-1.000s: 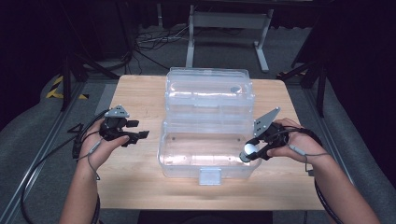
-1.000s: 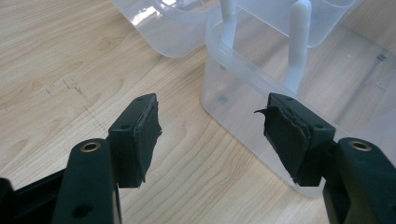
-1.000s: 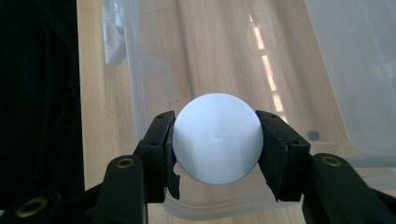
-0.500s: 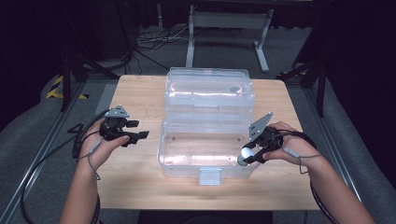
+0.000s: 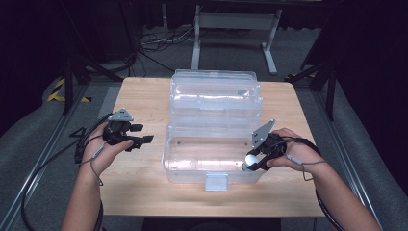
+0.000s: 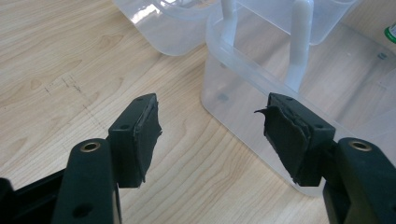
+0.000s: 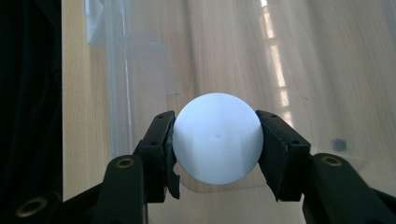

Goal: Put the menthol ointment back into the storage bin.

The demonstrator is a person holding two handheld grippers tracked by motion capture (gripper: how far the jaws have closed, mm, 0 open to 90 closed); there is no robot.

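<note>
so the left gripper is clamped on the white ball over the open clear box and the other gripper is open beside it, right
Not quite: the right gripper holds the white ball, as the right gripper view shows, jaws shut on it over the open clear plastic box. The left gripper is the open one, beside the box with nothing between its jaws.

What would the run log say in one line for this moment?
right gripper: shut on white ball, over clear box | left gripper: open, holding nothing, beside box | box lid: open
</note>
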